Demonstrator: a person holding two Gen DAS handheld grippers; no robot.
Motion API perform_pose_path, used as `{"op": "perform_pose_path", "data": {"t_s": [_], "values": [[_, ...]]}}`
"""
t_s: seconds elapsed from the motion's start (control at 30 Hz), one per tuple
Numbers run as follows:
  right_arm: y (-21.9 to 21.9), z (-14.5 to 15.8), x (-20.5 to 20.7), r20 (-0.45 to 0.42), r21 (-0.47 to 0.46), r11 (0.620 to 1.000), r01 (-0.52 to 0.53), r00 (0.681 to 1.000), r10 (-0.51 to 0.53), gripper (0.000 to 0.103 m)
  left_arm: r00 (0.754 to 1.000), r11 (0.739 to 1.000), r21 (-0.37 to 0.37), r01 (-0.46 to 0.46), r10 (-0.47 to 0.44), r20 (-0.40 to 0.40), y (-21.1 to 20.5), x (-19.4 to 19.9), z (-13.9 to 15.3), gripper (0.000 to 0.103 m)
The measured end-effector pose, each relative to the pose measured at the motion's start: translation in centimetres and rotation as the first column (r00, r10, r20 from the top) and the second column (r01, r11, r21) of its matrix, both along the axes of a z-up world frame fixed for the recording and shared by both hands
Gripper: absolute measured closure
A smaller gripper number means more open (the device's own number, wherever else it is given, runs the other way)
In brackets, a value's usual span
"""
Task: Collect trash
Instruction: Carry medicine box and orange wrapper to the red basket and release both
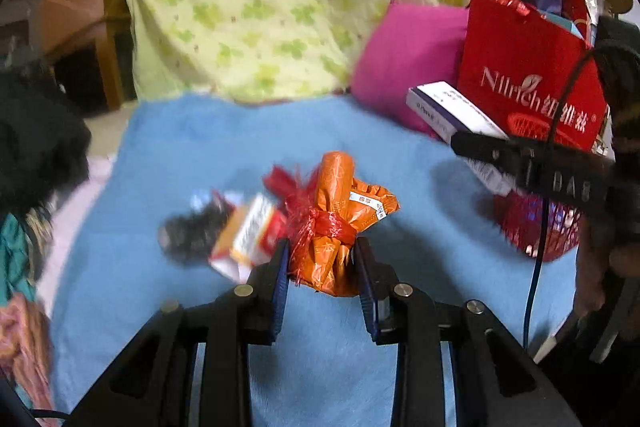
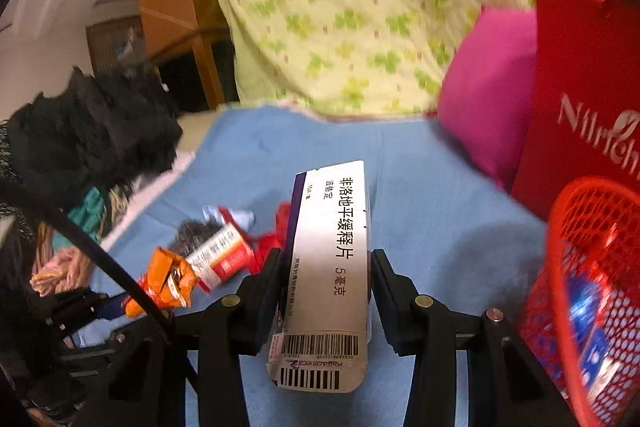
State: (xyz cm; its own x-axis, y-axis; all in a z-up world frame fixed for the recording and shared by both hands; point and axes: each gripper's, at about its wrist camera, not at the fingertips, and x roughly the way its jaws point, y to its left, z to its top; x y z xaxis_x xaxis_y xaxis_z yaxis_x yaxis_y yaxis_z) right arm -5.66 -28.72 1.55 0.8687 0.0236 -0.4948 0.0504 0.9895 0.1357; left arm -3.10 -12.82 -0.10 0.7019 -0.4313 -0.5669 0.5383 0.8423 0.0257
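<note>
Left gripper (image 1: pixel 322 273) clamps orange wrapper bundle (image 1: pixel 340 223); right gripper (image 2: pixel 326 279) clamps white medicine box (image 2: pixel 330 267). Both held above blue blanket (image 1: pixel 192 147), likely headed for red mesh basket (image 2: pixel 592 287) right of the box.

Orange wrapper (image 1: pixel 340 227); white box (image 2: pixel 328 267); red mesh basket (image 2: pixel 592 267); blue blanket (image 1: pixel 200 147).

I see my left tool (image 1: pixel 323 269) pinching the crumpled orange wrapper tied with red mesh (image 1: pixel 340 223) above the light blue towel (image 1: pixel 200 155). Left of that wrapper lies a pile of small cartons and scraps (image 1: pixel 240 231). My right tool (image 2: pixel 326 279) grips the long white cardboard medicine box (image 2: pixel 332 267). The red plastic mesh basket (image 2: pixel 592 267) stands to its right, before the red paper bag (image 2: pixel 580 99) and the magenta pillow (image 2: pixel 484 87). The green floral quilt (image 2: pixel 360 7) lies behind the towel.
</note>
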Motion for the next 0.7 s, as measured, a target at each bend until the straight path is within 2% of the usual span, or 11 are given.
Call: {"op": "perform_pose_path", "data": {"t_s": [0.13, 0.23, 0.5, 0.7], "values": [[0.2, 1.5, -1.9, 0.107, -0.041, 0.999, -0.004, 0.994, 0.009, 0.057, 0.998, 1.0, 0.008, -0.012, 0.011, 0.059, -1.3, -1.3, 2.2, 0.07], [0.1, 2.1, -3.1, 0.155, -0.064, 0.998, 0.008, 0.988, 0.002, 0.057, 0.996, 0.999, 0.026, -0.032, 0.03, 0.088, -2.4, -1.9, 3.1, 0.07], [-2.1, 2.8, -5.4, 0.205, -0.047, 0.997, 0.053, 0.978, -0.043, 0.057, 0.986, 0.993, 0.084, -0.087, 0.074, 0.147, -4.5, -2.9, 4.3, 0.07], [-3.7, 3.3, -6.6, 0.229, -0.024, 0.997, 0.079, 0.971, -0.072, 0.057, 0.986, 0.99, 0.102, -0.098, 0.083, 0.147, -5.7, -3.1, 4.5, 0.07]]}}
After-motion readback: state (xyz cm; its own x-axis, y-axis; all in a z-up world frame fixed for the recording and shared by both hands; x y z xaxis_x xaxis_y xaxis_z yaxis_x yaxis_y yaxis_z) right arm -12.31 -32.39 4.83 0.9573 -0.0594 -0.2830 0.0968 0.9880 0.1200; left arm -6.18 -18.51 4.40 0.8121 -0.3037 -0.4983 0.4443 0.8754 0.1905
